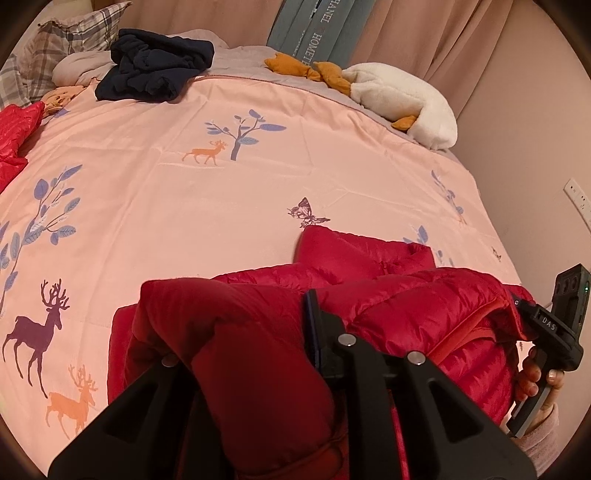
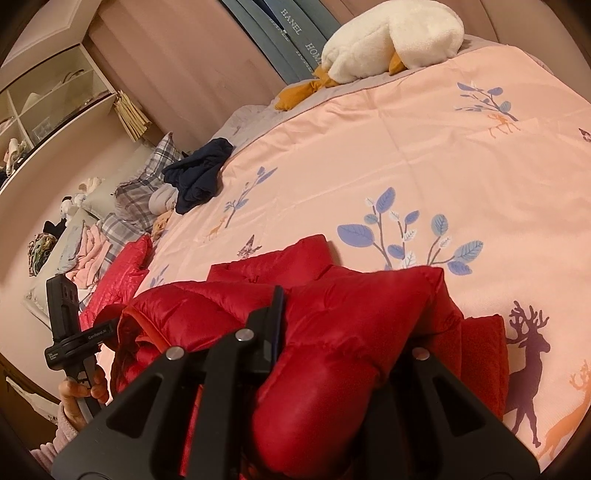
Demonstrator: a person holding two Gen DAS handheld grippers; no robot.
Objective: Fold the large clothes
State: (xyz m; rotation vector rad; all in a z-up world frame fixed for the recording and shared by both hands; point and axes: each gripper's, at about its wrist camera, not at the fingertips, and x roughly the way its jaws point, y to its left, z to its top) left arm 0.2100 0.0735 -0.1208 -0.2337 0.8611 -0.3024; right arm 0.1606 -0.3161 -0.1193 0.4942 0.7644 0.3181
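Left gripper [image 1: 240, 332] clamps thick fold of red down jacket [image 1: 388, 295] at near edge of pink bedspread [image 1: 221, 184]. Right gripper [image 2: 347, 325] pinches same jacket's other end. Judgement: keep both grips level, lift together, carry edge forward over bundle, lay flat, press out trapped air. Jacket's long axis runs side to side between grippers; collar end cannot tell.

Home bedroom: bed with pink duvet [image 1: 258, 177], plaid pillows [image 1: 66, 40], plush goose [image 2: 391, 40], curtains [image 1: 424, 33].
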